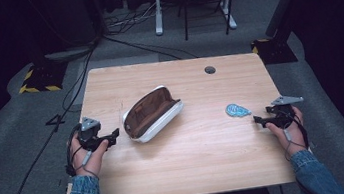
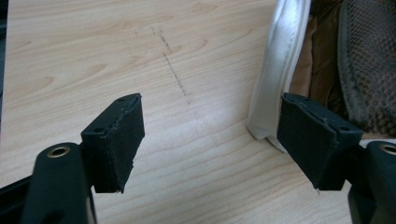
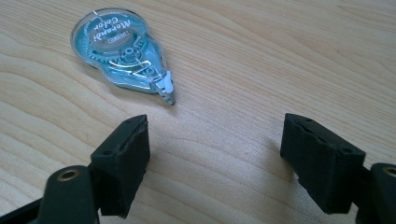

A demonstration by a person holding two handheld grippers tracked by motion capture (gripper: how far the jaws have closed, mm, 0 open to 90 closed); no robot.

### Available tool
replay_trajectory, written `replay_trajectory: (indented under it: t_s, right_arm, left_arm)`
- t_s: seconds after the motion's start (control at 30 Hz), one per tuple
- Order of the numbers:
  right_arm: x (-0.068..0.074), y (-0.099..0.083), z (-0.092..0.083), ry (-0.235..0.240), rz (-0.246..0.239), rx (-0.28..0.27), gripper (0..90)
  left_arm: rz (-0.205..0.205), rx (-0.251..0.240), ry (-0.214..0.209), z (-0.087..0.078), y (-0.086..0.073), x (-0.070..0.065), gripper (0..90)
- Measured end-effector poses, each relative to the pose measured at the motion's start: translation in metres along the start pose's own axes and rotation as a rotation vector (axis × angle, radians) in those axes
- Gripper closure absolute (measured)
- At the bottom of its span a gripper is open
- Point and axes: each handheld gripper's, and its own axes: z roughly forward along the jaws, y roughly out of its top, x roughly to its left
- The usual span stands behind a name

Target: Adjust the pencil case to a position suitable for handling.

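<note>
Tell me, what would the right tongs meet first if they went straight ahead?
Probably the blue correction tape dispenser; it lies ahead and slightly aside of the open right tongs, so they might pass beside it.

The table [image 1: 183, 161] is evenly lit, its surroundings dark, the close views soft.

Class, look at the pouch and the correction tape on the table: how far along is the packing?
Done: the pencil pouch lies unzipped, mouth open. In hand: nothing; the left gripper is open beside the pouch rim, the right gripper open just short of the correction tape. Left: grasping the tape, likely placing it inside.
</note>
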Motion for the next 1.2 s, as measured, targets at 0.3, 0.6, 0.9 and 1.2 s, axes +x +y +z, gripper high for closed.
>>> replay_trajectory:
  t_s: [0.3, 0.6, 0.9, 1.2]
  right_arm:
    - [0.0, 0.0, 0.0, -0.001, 0.002, 0.001, 24.4]
    - [0.0, 0.0, 0.0, 0.0, -0.001, -0.001, 24.5]
    - [0.0, 0.0, 0.0, -0.001, 0.0, 0.0, 24.5]
    - [0.0, 0.0, 0.0, 0.0, -0.001, -0.001, 24.7]
  left_arm:
    - [0.006, -0.037, -0.039, 0.004, 0.014, -0.01, 24.3]
    - [0.03, -0.05, -0.068, 0.017, 0.026, -0.016, 23.5]
    - [0.029, -0.047, -0.102, 0.03, 0.032, -0.02, 23.7]
    - [0.051, -0.039, -0.122, 0.045, 0.036, -0.022, 26.4]
